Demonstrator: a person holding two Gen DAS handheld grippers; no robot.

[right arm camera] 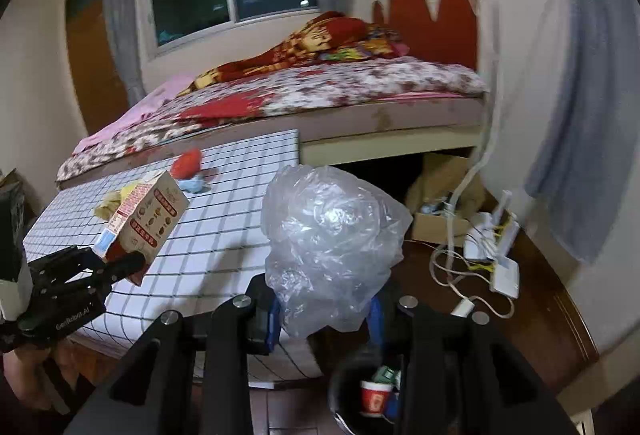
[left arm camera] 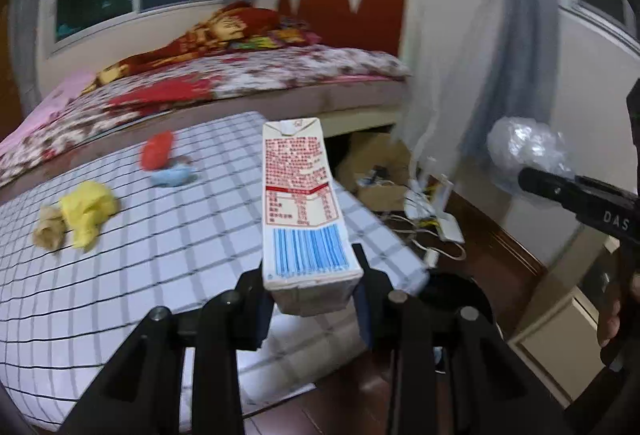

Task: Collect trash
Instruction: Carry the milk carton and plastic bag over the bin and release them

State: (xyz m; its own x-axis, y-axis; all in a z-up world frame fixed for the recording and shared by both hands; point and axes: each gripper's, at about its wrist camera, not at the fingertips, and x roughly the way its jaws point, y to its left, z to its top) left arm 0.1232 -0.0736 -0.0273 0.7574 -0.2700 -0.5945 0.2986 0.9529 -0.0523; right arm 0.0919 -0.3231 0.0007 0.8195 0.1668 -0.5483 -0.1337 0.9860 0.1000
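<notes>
My left gripper (left arm camera: 314,295) is shut on a white drink carton (left arm camera: 302,203) with red print and a blue barcode, held above the checked table's right edge; it also shows in the right wrist view (right arm camera: 146,219). My right gripper (right arm camera: 322,309) is shut on a crumpled clear plastic bag (right arm camera: 332,247), held above a dark bin (right arm camera: 368,391) that holds a red cup and other trash. The bag also shows in the left wrist view (left arm camera: 524,151). On the table (left arm camera: 160,275) lie a yellow wad (left arm camera: 90,211), a tan wad (left arm camera: 50,231), a red wad (left arm camera: 157,150) and a blue wad (left arm camera: 174,177).
A bed (right arm camera: 320,91) with floral bedding stands behind the table. A cardboard box (right arm camera: 440,223), white cables and adapters (right arm camera: 500,255) lie on the dark wooden floor at the right. A curtain (right arm camera: 576,115) hangs at the right wall.
</notes>
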